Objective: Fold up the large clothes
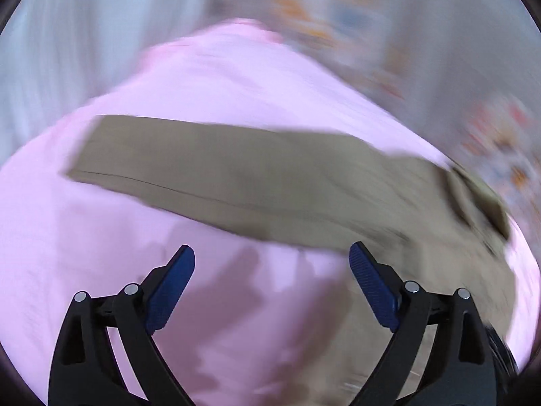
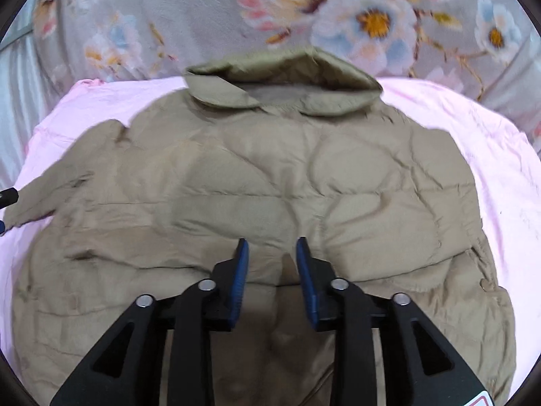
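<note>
A khaki quilted jacket (image 2: 270, 182) lies spread flat on a pink sheet (image 2: 473, 128), collar (image 2: 280, 84) at the far side. My right gripper (image 2: 272, 247) hovers over its lower middle, jaws partly open with nothing between them. In the blurred left wrist view, one long sleeve (image 1: 219, 169) of the jacket stretches across the pink sheet (image 1: 67, 253). My left gripper (image 1: 272, 257) is wide open and empty, just short of the sleeve's near edge. The left gripper's tip shows at the left edge of the right wrist view (image 2: 6, 199), by the sleeve end.
A grey floral bedcover (image 2: 338, 10) lies beyond the pink sheet, behind the collar. A pale curtain or wall (image 1: 67, 34) shows at the far left. The pink sheet extends on both sides of the jacket.
</note>
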Available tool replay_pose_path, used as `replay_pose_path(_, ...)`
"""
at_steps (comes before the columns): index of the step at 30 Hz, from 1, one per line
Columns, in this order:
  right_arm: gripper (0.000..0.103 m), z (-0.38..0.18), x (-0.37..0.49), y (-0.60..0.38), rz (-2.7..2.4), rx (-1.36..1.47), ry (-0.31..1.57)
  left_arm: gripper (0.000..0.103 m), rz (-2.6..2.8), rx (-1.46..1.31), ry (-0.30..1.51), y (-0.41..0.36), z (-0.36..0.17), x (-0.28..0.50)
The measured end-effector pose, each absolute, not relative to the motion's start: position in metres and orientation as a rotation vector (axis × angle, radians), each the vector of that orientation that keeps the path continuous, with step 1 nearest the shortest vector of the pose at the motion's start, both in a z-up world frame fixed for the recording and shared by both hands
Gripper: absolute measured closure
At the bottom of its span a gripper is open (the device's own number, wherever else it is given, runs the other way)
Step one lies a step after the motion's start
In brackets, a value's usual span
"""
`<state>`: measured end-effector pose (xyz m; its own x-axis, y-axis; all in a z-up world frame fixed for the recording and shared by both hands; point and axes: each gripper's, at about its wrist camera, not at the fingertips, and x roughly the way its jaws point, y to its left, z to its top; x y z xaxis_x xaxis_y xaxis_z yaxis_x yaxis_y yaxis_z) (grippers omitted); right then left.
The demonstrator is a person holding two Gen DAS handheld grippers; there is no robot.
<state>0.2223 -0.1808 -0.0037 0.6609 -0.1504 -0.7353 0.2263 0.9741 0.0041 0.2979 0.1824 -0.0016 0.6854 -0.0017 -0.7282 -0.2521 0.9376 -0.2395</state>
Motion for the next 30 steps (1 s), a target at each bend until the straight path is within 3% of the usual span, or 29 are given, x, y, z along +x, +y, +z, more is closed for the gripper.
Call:
replay_pose_path(6, 0.06, 0.006, 0.239, -0.145, -0.161, 0.057, 0.83, 0.013, 0.398, -0.587, 0.884, 0.32, -0.047, 0.326)
replay_pose_path(9, 0.059, -0.01, 0.246, -0.139, -0.17, 0.048, 0.865, 0.012, 0.395, -0.641, 0.858, 0.337, -0.057, 0.331)
replay_pose_path(14, 0.046, -0.022, 0.243, -0.153, -0.182, 0.133, 0.863, 0.011, 0.355, -0.655, 0.822, 0.336, -0.054, 0.344)
replay_pose_path(15, 0.046, -0.023, 0.243, -0.154, -0.186, 0.137, 0.861, 0.024, 0.339, -0.65, 0.815, 0.334, -0.054, 0.348)
replay_pose_path(16, 0.046, -0.024, 0.242, -0.153, -0.187, 0.135, 0.859, 0.047, 0.331, -0.644, 0.816, 0.334, -0.053, 0.352)
replay_pose_path(17, 0.046, -0.025, 0.242, -0.152, -0.19, 0.129, 0.858, 0.058, 0.315, -0.638, 0.822, 0.333, -0.052, 0.355)
replay_pose_path(19, 0.045, -0.026, 0.242, -0.15, -0.196, 0.117, 0.858, 0.093, 0.263, -0.658, 0.83, 0.331, -0.05, 0.359)
replay_pose_path(24, 0.045, -0.026, 0.24, -0.15, -0.2, 0.118, 0.85, 0.1, 0.204, -0.559, 0.724, 0.297, -0.001, 0.347)
replay_pose_path(30, 0.046, -0.011, 0.219, -0.16, -0.246, 0.141, 0.774, 0.101, -0.021, -0.341, 0.525, 0.187, 0.111, 0.299)
